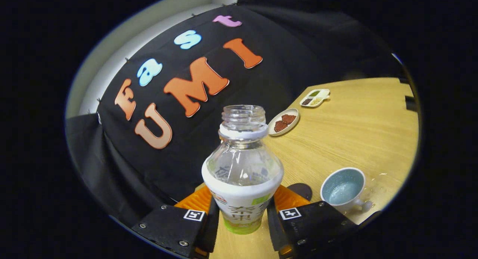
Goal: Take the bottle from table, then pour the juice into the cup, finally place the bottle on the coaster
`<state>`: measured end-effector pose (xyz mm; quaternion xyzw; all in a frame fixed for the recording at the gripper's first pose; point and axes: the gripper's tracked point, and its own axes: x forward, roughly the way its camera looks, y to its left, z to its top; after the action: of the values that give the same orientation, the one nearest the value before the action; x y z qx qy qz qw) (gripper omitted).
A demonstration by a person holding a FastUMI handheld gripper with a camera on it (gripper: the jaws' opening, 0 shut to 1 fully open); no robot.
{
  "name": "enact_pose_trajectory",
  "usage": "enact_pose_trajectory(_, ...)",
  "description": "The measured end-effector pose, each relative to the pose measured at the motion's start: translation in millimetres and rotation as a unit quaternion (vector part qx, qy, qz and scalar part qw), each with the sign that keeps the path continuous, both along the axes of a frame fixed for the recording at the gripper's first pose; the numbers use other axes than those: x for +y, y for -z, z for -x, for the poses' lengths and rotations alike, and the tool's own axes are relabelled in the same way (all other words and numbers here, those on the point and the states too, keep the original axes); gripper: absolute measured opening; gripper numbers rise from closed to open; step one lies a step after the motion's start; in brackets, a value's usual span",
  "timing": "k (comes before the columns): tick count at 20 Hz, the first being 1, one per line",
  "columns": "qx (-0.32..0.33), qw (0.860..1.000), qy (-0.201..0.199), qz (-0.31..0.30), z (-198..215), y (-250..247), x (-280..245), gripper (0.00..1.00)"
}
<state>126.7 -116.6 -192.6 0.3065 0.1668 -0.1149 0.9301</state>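
Note:
My gripper (242, 218) is shut on a clear plastic bottle (242, 169) with a white and green label; both fingers press on its lower body. The bottle has no cap and looks nearly empty, and it is held tilted relative to the table. A pale blue cup (343, 188) with a little liquid inside stands on the wooden table (354, 132), to the right of the bottle and just beyond the right finger. A dark round coaster (301, 190) lies between the bottle and the cup, partly hidden by the right finger.
A small oval plate with brown food (283, 121) lies farther back on the table. Beyond it sits a divided white dish (315, 97) with several small portions. Drops of liquid glisten on the table near the cup. The black cloth wall rises behind the bottle.

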Motion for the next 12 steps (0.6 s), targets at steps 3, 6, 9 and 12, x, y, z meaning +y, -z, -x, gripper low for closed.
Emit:
enact_pose_trajectory(3,0.013,0.998,-0.006,0.053,-11.3,6.7,-0.9,0.58)
enact_pose_trajectory(6,0.029,0.995,-0.008,0.094,-21.3,23.0,-2.5,0.58)
enact_pose_trajectory(9,0.049,0.988,-0.014,0.146,-35.0,40.9,-5.8,0.58)
enact_pose_trajectory(12,0.069,0.981,-0.003,0.182,-43.5,55.6,-16.7,0.58)
